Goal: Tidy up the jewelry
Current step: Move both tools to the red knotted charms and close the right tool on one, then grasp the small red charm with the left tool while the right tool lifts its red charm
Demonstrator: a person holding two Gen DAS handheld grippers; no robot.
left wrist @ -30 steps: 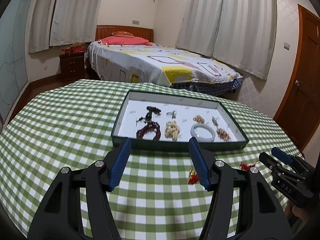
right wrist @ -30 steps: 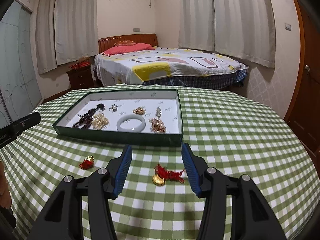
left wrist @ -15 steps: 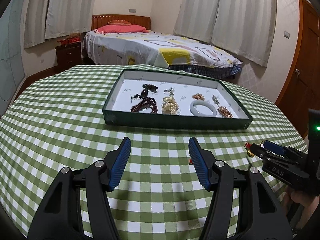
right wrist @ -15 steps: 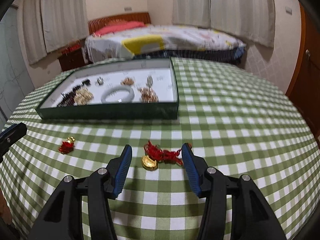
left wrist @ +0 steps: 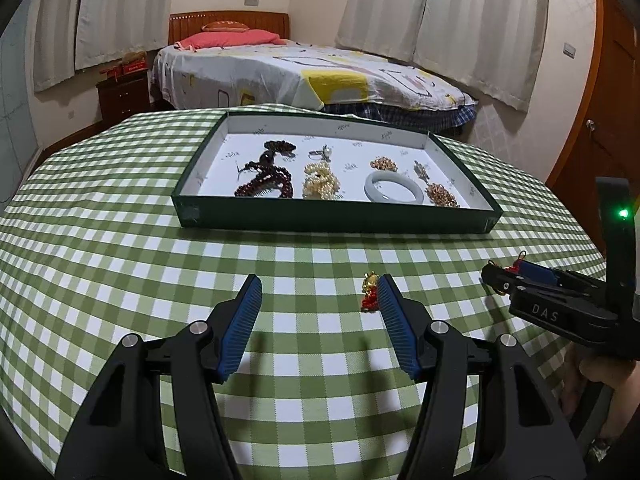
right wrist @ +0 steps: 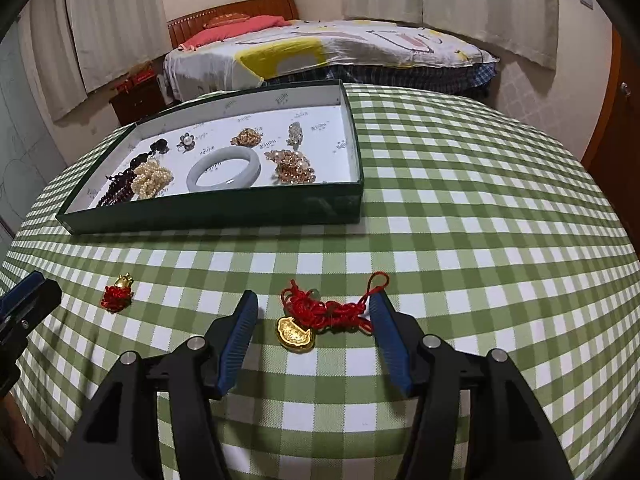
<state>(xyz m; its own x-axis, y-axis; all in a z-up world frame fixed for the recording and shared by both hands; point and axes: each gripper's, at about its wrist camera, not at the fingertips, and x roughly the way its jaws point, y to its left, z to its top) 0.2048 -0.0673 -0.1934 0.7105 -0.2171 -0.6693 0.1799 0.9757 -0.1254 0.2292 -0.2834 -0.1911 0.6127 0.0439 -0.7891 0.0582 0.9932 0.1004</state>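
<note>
Green-checked table [right wrist: 460,200] carries tray [right wrist: 224,212] at upper left. Right gripper [right wrist: 314,300] jaws, just closing, stand apart around gold charm [right wrist: 295,332], lower centre. Left gripper [left wrist: 318,284] jaws open.

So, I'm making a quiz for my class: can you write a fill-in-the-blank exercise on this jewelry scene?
1. The pale bangle lies inside the dark green ____.
2. The gold ingot charm between the right claw fingers is tied to a ____ cord.
3. The number of charms lying on the checked tablecloth outside the tray is ____.
4. The left claw holds ____.

Missing words: tray; red; two; nothing
</note>
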